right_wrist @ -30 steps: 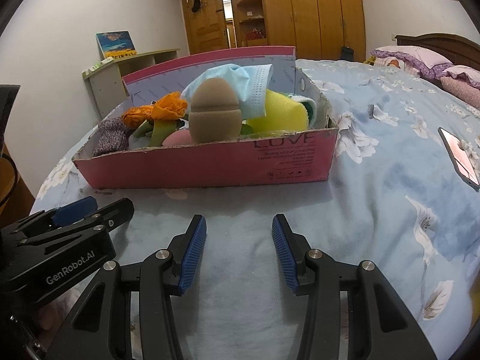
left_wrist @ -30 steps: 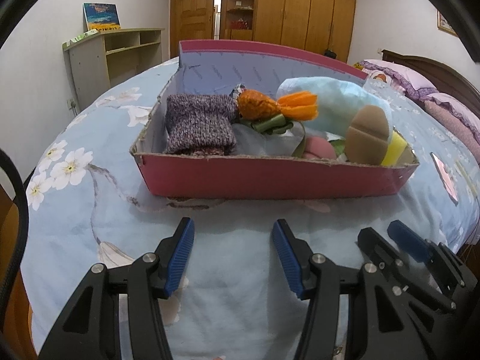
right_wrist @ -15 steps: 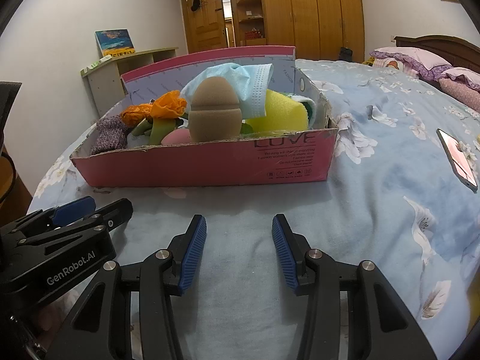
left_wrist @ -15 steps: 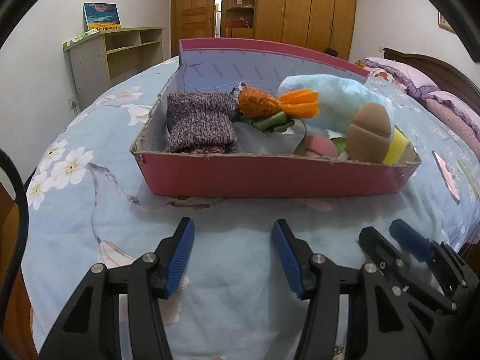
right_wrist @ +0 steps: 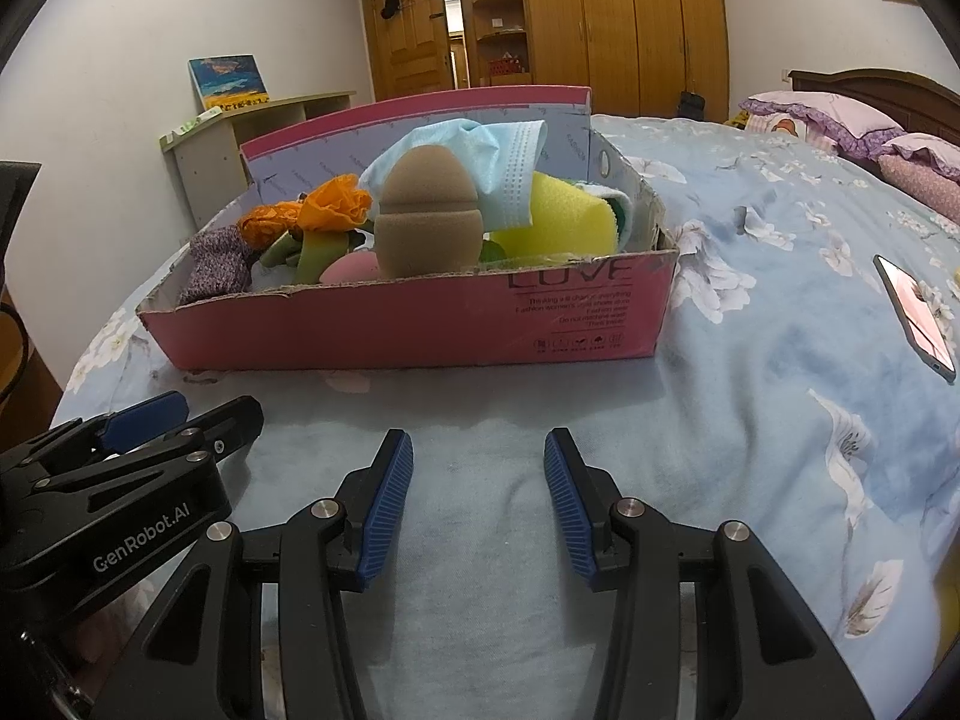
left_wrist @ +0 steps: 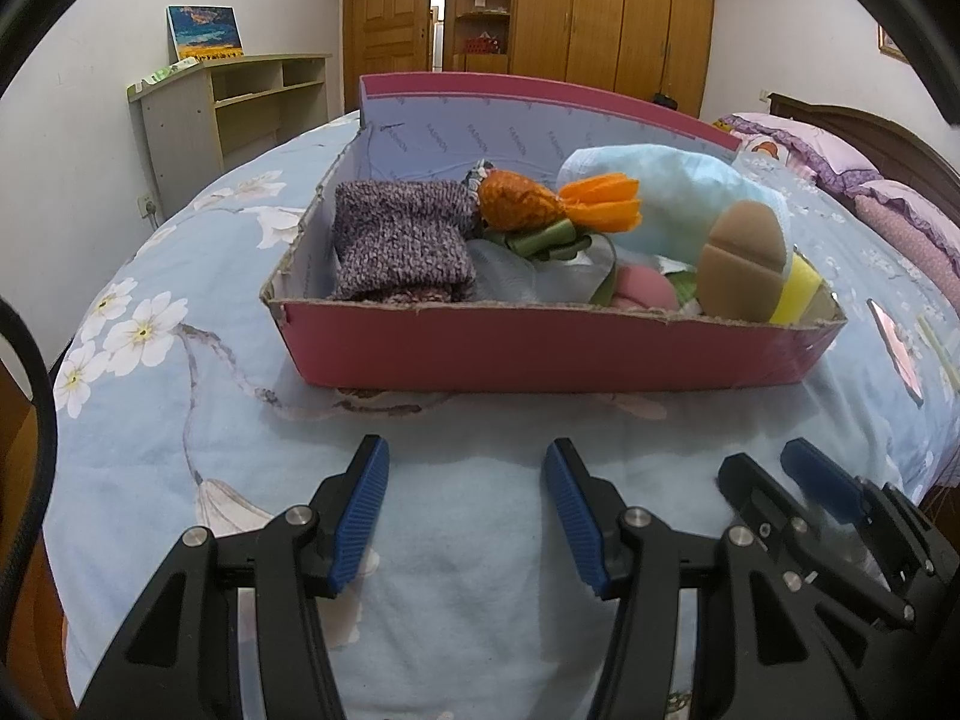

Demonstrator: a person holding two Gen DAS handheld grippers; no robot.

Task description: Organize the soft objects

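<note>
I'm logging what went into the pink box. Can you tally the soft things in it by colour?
In the pink box:
Purple: 1, knit piece
Orange: 1, flower bunch
Light blue: 1, face mask
Tan: 1, sponge
Pink: 1, sponge
Yellow: 1, sponge
Total: 6 visible

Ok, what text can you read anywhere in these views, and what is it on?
"GenRobot.AI": on the left gripper body.
"LOVE": on the pink box front, top edge cut off.
"FASHION": repeated on the box's inner lining.
Small print and icons under "LOVE": too small to read.
</note>
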